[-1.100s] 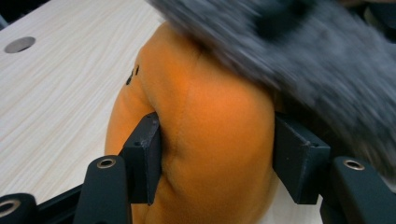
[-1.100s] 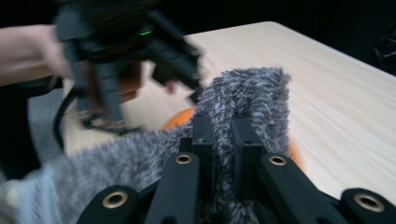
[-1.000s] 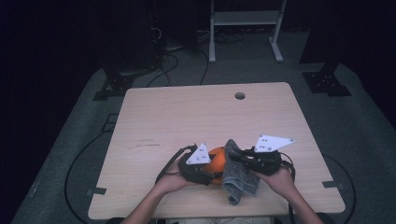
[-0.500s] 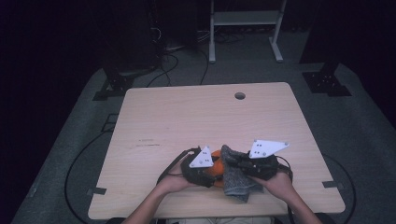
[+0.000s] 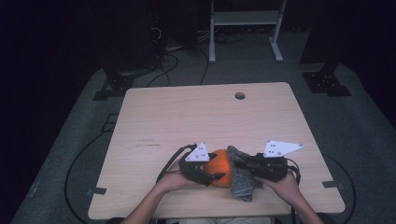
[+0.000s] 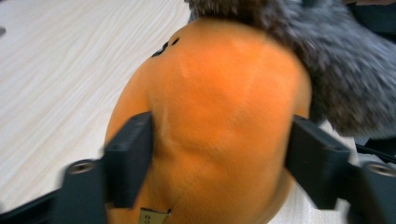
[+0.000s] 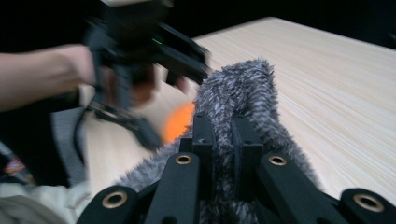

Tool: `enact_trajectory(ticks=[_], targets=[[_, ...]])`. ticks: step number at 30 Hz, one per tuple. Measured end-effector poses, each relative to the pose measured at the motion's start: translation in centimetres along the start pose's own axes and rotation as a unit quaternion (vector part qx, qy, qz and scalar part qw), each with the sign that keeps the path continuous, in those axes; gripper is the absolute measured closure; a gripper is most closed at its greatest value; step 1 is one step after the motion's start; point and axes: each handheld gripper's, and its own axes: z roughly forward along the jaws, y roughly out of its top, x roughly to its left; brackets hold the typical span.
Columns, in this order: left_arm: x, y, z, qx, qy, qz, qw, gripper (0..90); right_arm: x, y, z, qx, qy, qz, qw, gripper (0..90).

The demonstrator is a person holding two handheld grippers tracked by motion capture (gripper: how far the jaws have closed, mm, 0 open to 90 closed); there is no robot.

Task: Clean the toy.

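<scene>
An orange soft ball-shaped toy point(image 5: 220, 168) lies near the table's front edge, with small black marks on its upper side point(image 6: 219, 112). My left gripper point(image 5: 215, 176) is shut on it, one jaw pressed into each flank point(image 6: 217, 158). A grey fuzzy cloth point(image 5: 241, 179) drapes over the toy's right side and hangs toward the front edge point(image 6: 336, 70). My right gripper point(image 5: 239, 164) is shut on a fold of this cloth point(image 7: 238, 88), jaws close together around the fur point(image 7: 223, 135). In the right gripper view, the left gripper point(image 7: 140, 46) and a patch of the orange toy point(image 7: 180, 122) show blurred behind the cloth.
The light wooden table point(image 5: 196, 116) has a round cable hole point(image 5: 239, 95) near its far edge. Cables point(image 5: 79, 158) trail on the dark floor at the left. A white frame point(image 5: 243, 28) stands behind the table.
Both hands with the toy and cloth have shifted slightly toward the front edge. The grey cloth sits lower and hangs more to the right of the toy.
</scene>
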Motion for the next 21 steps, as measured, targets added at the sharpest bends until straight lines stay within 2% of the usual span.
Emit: enact_trajectory(ticks=[2,4,5,8,10,12,14,16,17,19,21], targets=[[0.1,-0.1,-0.4,-0.011,0.004,-0.004,0.9999,40.4,0.2,0.0,0.4,0.004,-0.001,-0.01,0.9999,81.7],[0.4,-0.1,-0.9,-0.029,0.007,-0.023,0.9993,44.3,-0.6,-0.6,0.2,-0.006,-0.002,0.012,0.9999,81.8],[0.6,0.0,-1.1,-0.03,0.013,-0.023,0.9992,44.6,-1.1,-0.9,-0.1,-0.009,-0.006,0.021,0.9997,81.8],[1.0,0.4,-1.9,-0.042,0.05,-0.028,0.9975,44.6,-1.9,-1.2,-0.7,0.007,-0.033,0.028,0.9991,81.8],[1.3,0.6,-2.6,-0.055,0.09,-0.032,0.9939,44.7,-2.0,-1.1,-0.9,0.003,-0.032,0.033,0.9989,81.8],[1.2,0.7,-2.8,-0.058,0.131,-0.026,0.9893,44.5,-2.0,-0.6,-0.6,-0.001,-0.035,0.028,0.999,81.7],[1.0,0.7,-2.3,-0.044,0.147,-0.019,0.988,43.9,-2.1,0.1,0.1,-0.004,-0.037,0.023,0.999,81.8],[0.8,0.4,-1.3,-0.012,0.144,-0.012,0.9894,42.5,-2.3,0.6,0.9,-0.011,-0.043,0.024,0.9987,81.7],[0.7,0.2,-0.8,0.001,0.134,-0.007,0.991,41.1,-2.5,0.9,1.3,-0.017,-0.043,0.028,0.9985,81.8],[0.0,0.0,-0.1,-0.006,0.116,-0.006,0.9933,38.8,-2.9,1.2,2.1,-0.021,-0.045,0.036,0.9981,81.8],[-0.3,0.4,-0.1,0.003,0.095,0.0,0.9955,35.4,-3.4,1.1,2.9,-0.002,-0.05,0.038,0.998,81.8]])
